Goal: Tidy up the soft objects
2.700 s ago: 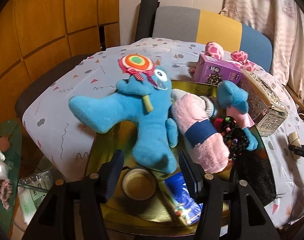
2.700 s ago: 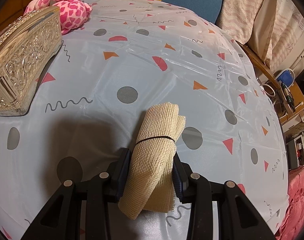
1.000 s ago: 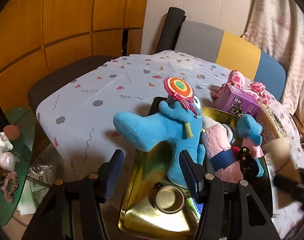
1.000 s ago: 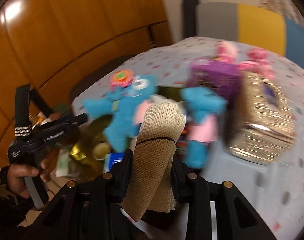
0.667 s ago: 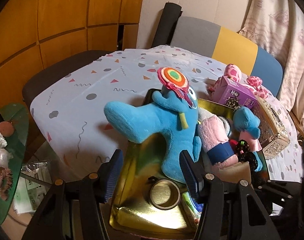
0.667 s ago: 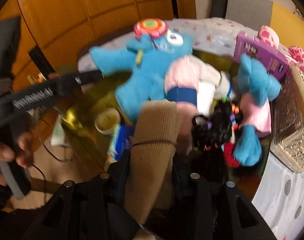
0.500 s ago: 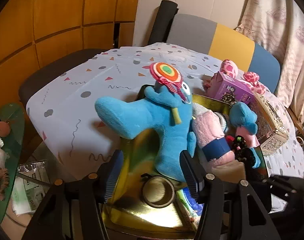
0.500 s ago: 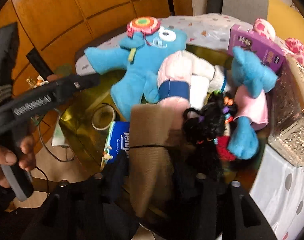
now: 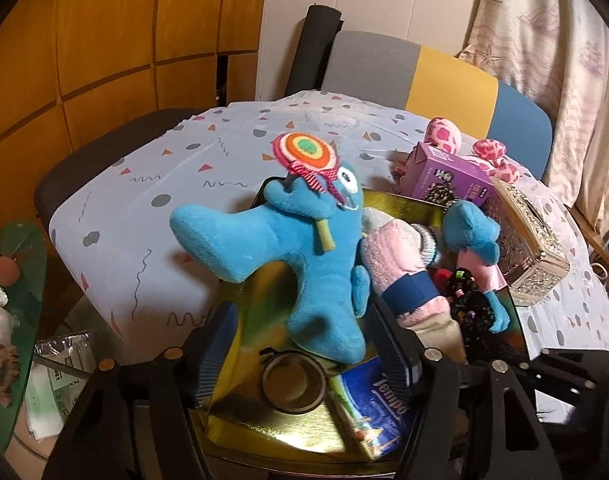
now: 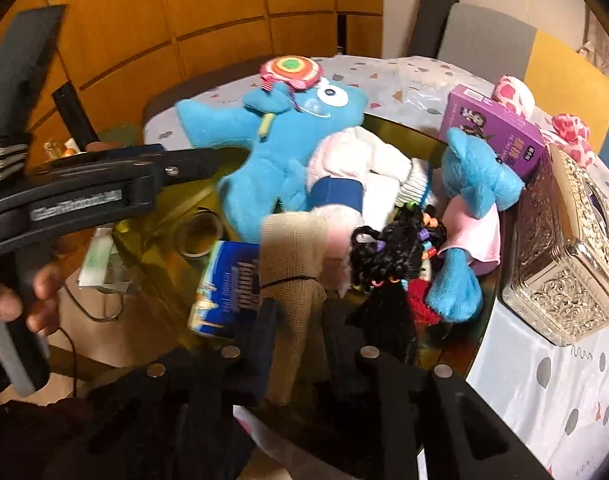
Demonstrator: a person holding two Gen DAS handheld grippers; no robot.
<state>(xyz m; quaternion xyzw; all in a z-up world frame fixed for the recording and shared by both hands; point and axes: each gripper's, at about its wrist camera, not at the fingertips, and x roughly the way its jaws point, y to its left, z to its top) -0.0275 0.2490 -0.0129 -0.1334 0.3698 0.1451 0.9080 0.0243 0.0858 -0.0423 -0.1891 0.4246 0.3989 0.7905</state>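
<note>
Patterned tablecloth (image 9: pixel 152 216) before wooden panelling (image 9: pixel 104 40)

Orange panelled wall (image 9: pixel 104 52) seen at left; grey-yellow-blue chair back (image 9: pixel 436 68) behind patterned tablecloth (image 9: pixel 152 184); curtain (image 9: pixel 544 40) at right.

Both claws angled down.
My left gripper (image 9: pixel 304 344) gapes empty, widening; my right gripper (image 10: pixel 298 322) has just closed.

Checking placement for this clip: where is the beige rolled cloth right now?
In the right wrist view the beige rolled cloth sits low and centre between the right gripper's fingers, over the gold tray, with the blue tissue pack left and black beaded hair piece right.
</note>
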